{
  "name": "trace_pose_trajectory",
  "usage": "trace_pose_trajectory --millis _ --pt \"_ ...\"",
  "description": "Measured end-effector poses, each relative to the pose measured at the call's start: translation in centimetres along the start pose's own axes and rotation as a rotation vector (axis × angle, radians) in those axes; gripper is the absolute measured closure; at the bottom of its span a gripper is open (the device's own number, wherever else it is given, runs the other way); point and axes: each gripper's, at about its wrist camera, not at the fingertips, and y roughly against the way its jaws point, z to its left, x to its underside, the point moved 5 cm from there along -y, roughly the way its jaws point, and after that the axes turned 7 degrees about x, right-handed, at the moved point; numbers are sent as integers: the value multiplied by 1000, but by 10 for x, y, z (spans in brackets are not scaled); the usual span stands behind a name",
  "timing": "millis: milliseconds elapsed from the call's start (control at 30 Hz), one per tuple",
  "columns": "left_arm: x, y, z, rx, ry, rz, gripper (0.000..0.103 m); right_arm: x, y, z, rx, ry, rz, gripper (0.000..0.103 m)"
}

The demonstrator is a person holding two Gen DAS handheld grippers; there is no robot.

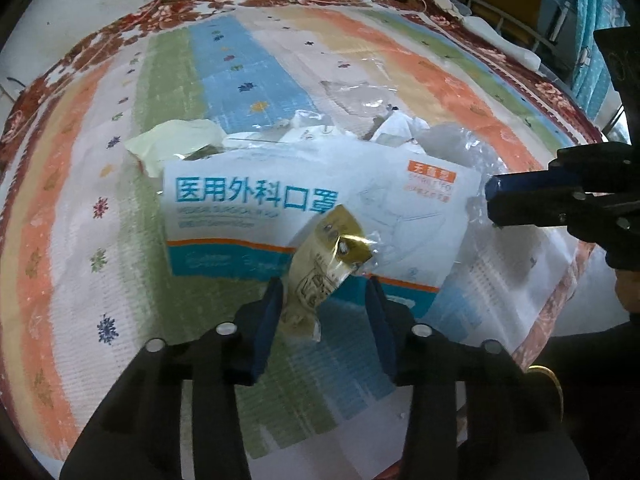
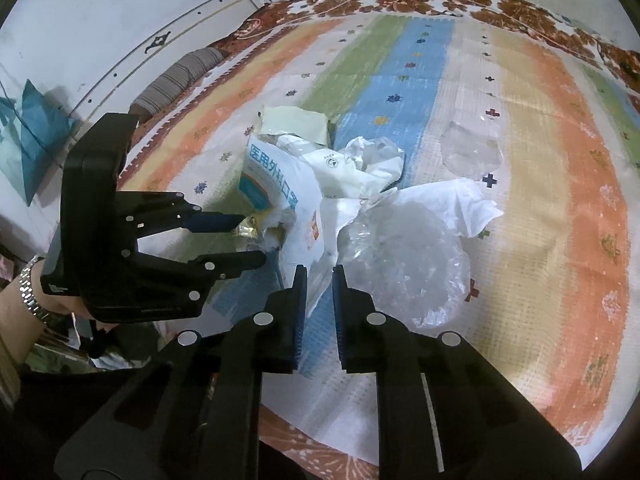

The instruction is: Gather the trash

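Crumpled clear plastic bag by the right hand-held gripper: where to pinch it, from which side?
Pinch the clear plastic bag at its near edge, where loose film bunches toward the right hand-held gripper. Come from above and from the near side, jaws across a raised fold. It lies low and spread on the striped mat, so the flat middle probably offers no ridge to catch.

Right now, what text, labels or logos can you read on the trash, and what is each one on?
"医用外科口罩": large blue characters on the white mask pack, also partly visible in the right wrist view.
Orange tag at the pack's top right corner: white characters, too blurred to read.
Small lines under the blue title: blurred, unreadable.
Gold wrapper: dark print and drawings, unreadable.
White bag: a small round logo, too small to read.
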Motion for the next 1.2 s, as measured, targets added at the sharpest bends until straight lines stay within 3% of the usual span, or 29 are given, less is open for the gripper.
trace_pose_trajectory --millis 100,267,567,800,967,1200 --pt "-1 -2 -2 7 7 3 86 0 0 0 6 1 -1 97" --pt "1 -1 -2 -4 9 11 98 -2 2 0 13 -8 -11 102" --pt "-3 14 -6 -34 24 28 98 1 12 5 31 24 -28 103" --pt "-5 34 -8 -51 67 -4 98 3 32 12 53 39 -35 103" --pt "-1 48 -11 -69 91 -13 98 2 57 13 75 40 -102 103" --pt "-1 67 -13 -107 132 -51 98 6 71 16 110 50 -102 103"
